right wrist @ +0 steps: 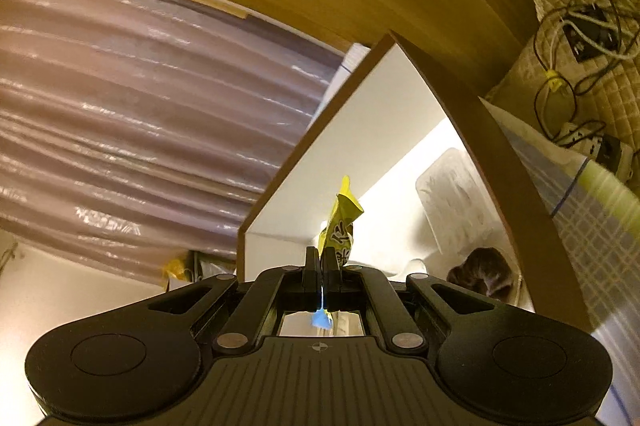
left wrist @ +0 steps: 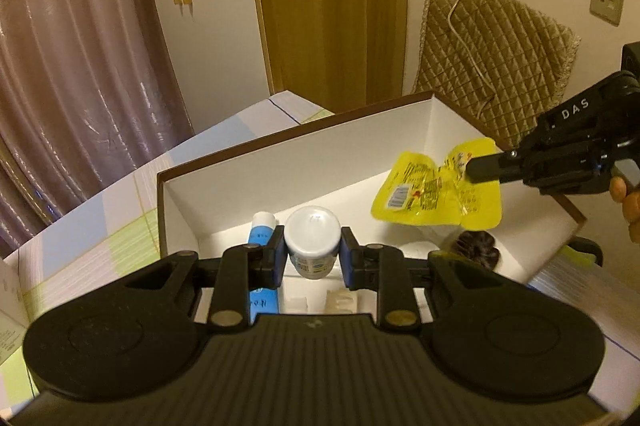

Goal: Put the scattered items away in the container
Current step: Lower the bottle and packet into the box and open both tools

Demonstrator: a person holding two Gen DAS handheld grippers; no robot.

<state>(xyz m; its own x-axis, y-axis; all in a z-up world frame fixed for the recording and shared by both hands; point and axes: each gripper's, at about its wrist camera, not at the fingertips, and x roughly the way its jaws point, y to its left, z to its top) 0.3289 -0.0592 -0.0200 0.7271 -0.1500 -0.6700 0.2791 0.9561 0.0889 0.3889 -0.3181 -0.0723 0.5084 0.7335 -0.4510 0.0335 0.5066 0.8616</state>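
In the left wrist view, your left gripper [left wrist: 312,258] is holding a small white jar [left wrist: 312,240] between its blue pads [left wrist: 346,258], and the jaws are clamped on the jar's sides. The jar is hanging over the open white box [left wrist: 280,162] with the brown rim, which is standing on a checked tablecloth [left wrist: 80,250]. Under the jar, a blue and white tube [left wrist: 262,238] is lying on the floor of the box, partly hidden behind the left finger. A dark brown scrunchie [left wrist: 478,246] is lying in the right part of the box. Your right gripper [left wrist: 480,168] is coming in from the right side, with its jaws pressed together on the edge of a yellow packet [left wrist: 438,194], which is hanging over the right part of the box. Part of your hand [left wrist: 628,202] is showing at the right edge.

In the right wrist view, your right gripper [right wrist: 322,266] is pinching the yellow packet [right wrist: 342,226] edge-on, the jaws closed tight on it, above the inside of the box [right wrist: 360,130]. The scrunchie [right wrist: 482,272] is lying near the right wall. A pale soft thing [right wrist: 456,194] is lying beyond it, perhaps a clear wrapped pack, but the picture is too blurred there.
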